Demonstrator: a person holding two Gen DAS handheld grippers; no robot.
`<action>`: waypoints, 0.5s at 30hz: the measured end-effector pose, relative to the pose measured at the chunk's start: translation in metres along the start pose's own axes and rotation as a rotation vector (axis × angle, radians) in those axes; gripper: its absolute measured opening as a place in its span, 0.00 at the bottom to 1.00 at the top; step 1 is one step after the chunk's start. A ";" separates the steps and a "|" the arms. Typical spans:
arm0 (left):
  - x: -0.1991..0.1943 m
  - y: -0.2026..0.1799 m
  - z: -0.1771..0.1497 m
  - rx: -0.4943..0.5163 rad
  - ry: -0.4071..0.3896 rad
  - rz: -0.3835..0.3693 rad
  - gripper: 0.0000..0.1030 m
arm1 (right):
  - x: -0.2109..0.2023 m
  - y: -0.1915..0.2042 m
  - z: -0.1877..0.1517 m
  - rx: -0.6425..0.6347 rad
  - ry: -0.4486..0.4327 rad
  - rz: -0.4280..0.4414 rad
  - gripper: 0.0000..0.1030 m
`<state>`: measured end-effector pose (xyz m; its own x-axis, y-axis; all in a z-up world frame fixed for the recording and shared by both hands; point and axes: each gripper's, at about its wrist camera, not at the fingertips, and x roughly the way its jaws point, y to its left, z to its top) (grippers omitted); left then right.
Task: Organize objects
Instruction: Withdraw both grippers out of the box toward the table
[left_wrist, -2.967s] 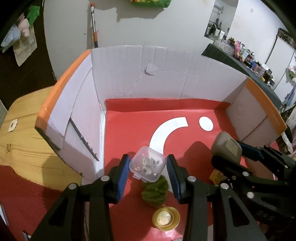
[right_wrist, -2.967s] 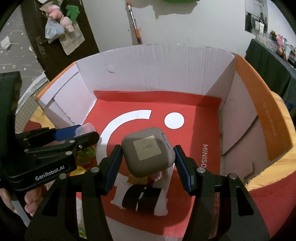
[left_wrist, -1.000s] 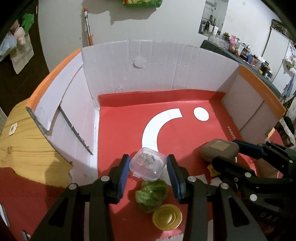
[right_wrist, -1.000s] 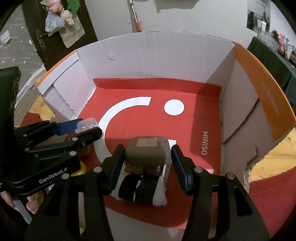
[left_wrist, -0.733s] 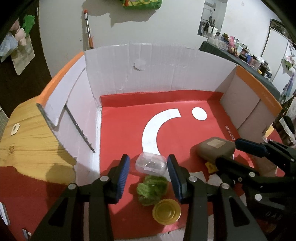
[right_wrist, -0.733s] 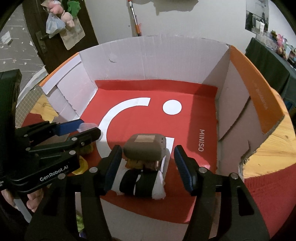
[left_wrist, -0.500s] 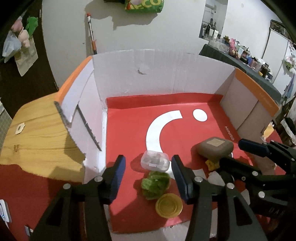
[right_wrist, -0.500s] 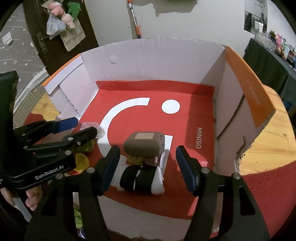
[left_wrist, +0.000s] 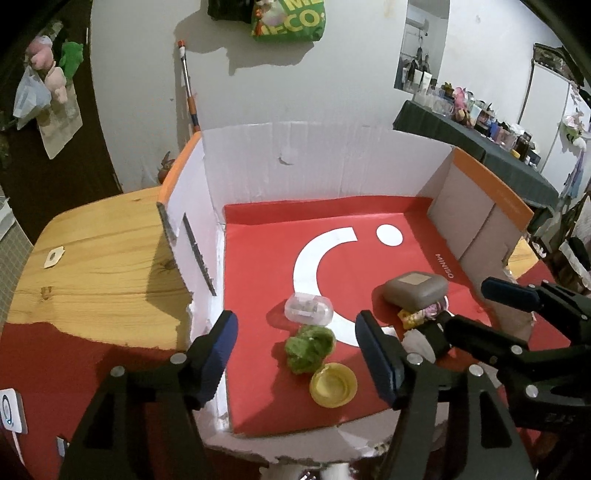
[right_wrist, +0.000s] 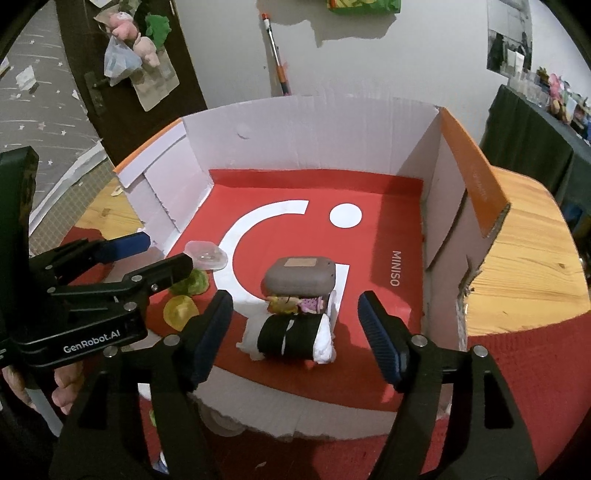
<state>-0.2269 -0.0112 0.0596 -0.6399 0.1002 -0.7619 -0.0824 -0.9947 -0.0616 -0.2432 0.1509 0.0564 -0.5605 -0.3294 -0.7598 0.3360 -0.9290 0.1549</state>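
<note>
Both grippers stand above the near edge of the open white cardboard box with orange flaps and red printed floor (left_wrist: 325, 173). Left gripper (left_wrist: 295, 343): jaws opening, nothing between the pads; the small clear plastic lidded case (left_wrist: 308, 308) lies released on the box floor, touching the crumpled green fuzzy lump (left_wrist: 309, 349), with a yellow round cap (left_wrist: 333, 384) just beside that. Right gripper (right_wrist: 295, 325): jaws opening, empty; the grey-brown rounded hard case (right_wrist: 301, 278) rests on top of a small colourful wrapped item (right_wrist: 295, 303) and a black-and-white rolled bundle (right_wrist: 291, 338).

Risk, as judged: the grey-brown case sits on an uneven stack and may slide off if a finger brushes it. The clear case looks light and could skid against the green lump
</note>
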 end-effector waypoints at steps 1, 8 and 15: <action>-0.001 0.000 -0.001 -0.001 -0.002 -0.002 0.68 | -0.001 0.000 -0.001 0.000 -0.002 0.001 0.71; -0.013 -0.001 -0.007 -0.005 -0.023 -0.017 0.79 | -0.012 0.007 -0.009 -0.009 -0.017 0.020 0.77; -0.026 0.000 -0.015 -0.006 -0.048 -0.013 0.87 | -0.026 0.013 -0.016 -0.013 -0.042 0.037 0.84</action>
<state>-0.1988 -0.0141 0.0703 -0.6750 0.1140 -0.7289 -0.0866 -0.9934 -0.0751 -0.2125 0.1501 0.0677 -0.5786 -0.3704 -0.7267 0.3666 -0.9140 0.1740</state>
